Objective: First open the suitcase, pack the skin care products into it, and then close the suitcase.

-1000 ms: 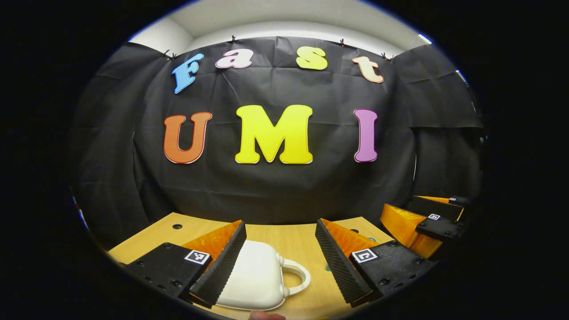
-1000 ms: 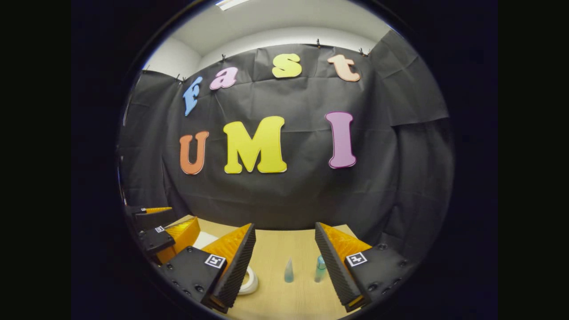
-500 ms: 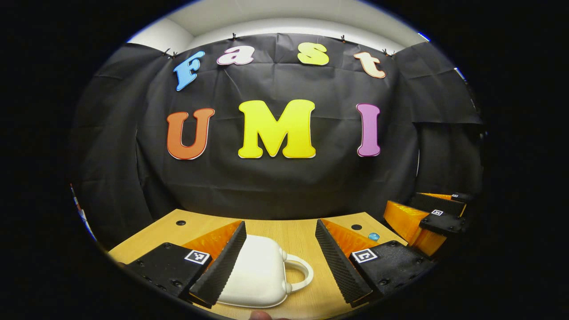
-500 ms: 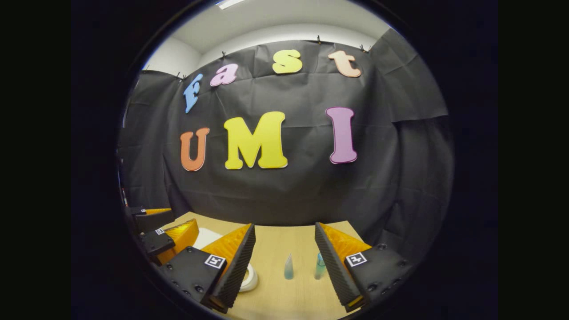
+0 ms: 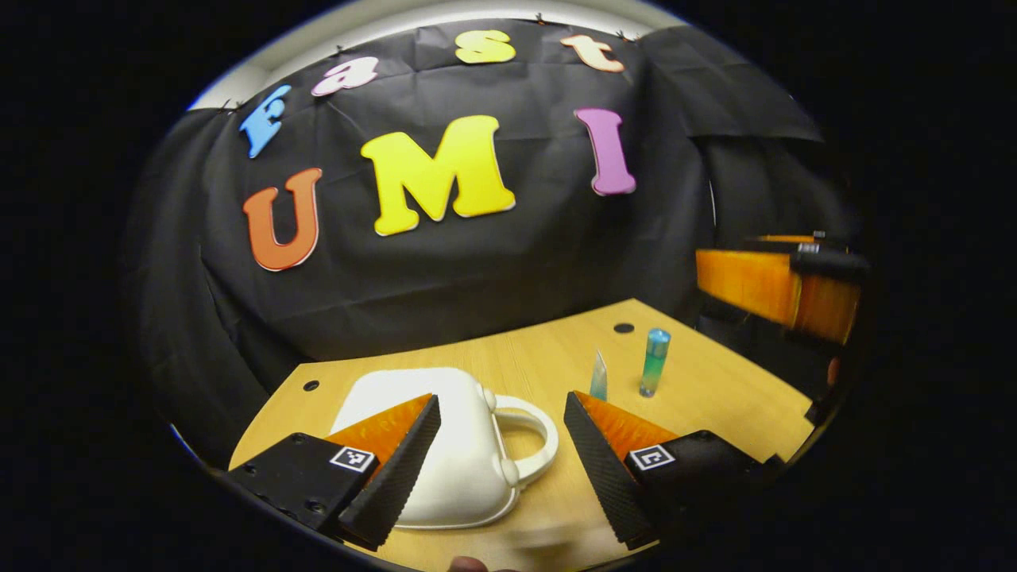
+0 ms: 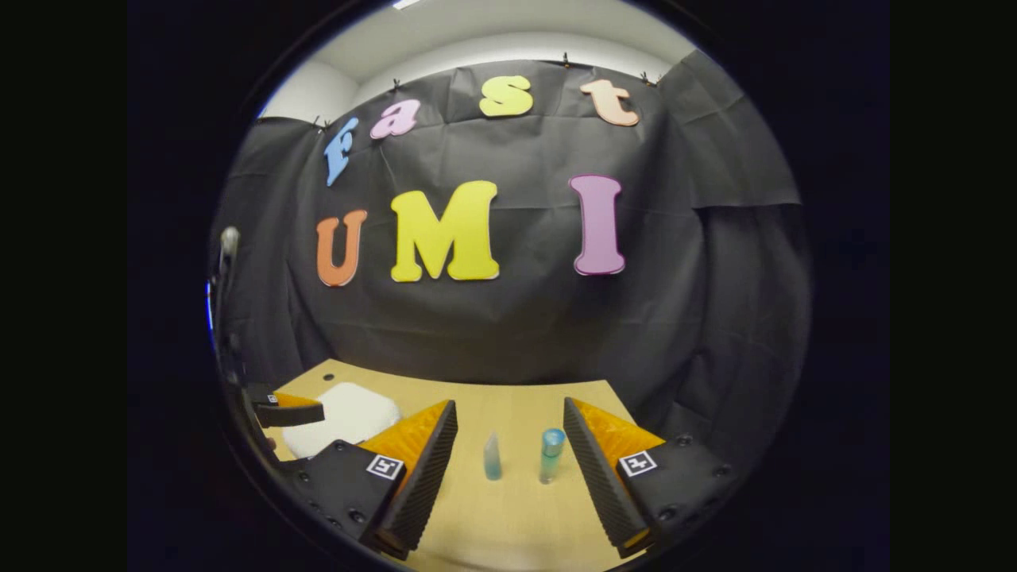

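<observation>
1. The wooden worktop is the largest thing here, and all the things of the task stand or lie on it.
2. The white suitcase lies flat on the worktop with its lid closed. Its handle points to the side where the bottles are. In the right gripper view the suitcase is at the far left.
3. My left claw hangs over the suitcase with the fingers wide apart and nothing between them. The handle lies in the gap below.
4. My right claw is also spread apart and holds nothing. In the left gripper view it is at the right, above the worktop edge.
5. The round bottle with a blue cap stands upright, well apart from the suitcase.
6. The small pointed tube stands just beside this bottle.
</observation>
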{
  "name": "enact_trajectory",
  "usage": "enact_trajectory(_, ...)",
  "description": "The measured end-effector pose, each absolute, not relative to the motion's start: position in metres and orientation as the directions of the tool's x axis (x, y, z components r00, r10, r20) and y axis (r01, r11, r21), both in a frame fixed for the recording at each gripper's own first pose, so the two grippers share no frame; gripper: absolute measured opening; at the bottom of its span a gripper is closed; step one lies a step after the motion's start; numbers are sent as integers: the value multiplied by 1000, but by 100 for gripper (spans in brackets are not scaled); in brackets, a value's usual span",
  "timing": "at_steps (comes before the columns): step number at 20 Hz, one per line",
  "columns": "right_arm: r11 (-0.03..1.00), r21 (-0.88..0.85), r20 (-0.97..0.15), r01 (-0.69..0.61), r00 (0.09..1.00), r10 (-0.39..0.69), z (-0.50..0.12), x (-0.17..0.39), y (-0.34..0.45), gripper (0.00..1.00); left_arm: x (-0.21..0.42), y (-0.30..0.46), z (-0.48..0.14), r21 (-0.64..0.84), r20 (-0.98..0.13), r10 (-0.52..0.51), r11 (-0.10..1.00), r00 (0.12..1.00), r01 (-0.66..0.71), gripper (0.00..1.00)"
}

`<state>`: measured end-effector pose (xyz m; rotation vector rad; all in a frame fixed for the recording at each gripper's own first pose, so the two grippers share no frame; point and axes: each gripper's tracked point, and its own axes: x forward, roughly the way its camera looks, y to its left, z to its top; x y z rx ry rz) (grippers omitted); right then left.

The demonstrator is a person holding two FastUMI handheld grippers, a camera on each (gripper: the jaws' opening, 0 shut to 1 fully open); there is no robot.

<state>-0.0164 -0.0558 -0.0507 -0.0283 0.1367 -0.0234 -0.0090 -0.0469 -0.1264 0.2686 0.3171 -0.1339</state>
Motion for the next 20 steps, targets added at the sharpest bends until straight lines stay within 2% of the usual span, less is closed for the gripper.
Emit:
enact_trajectory(4,994,-41,-155,98,983,-103,-59,-28,-103,80,1,-59,-170,357,-434,-95,895,896,268,100)
enact_trajectory(8,987,-51,-147,150,977,-156,-53,-32,-138,80,14,-79,-211,511,-528,-88,762,845,398,100)
enact_trajectory(9,986,-50,-146,160,975,-166,-52,-31,-144,80,20,-79,-221,537,-555,-74,729,829,425,97)
enact_trajectory(13,981,-45,-153,191,969,-195,-56,-32,-160,80,38,-77,-251,534,-646,-7,711,763,458,94)
enact_trajectory(14,979,-43,-154,200,967,-204,-57,-33,-165,80,38,-78,-257,525,-668,4,711,744,467,92)
enact_trajectory(15,977,-41,-161,210,963,-214,-59,-33,-169,80,37,-80,-259,515,-686,11,714,728,474,84)
enact_trajectory(17,973,-30,-171,230,958,-232,-64,-35,-178,77,38,-82,-264,510,-703,19,711,711,484,80)
enact_trajectory(18,971,-24,-174,238,955,-239,-65,-35,-181,80,38,-82,-266,505,-714,25,711,700,490,78)
enact_trajectory(20,970,-18,-184,244,952,-243,-70,-33,-184,80,38,-77,-270,505,-730,49,711,682,489,69)
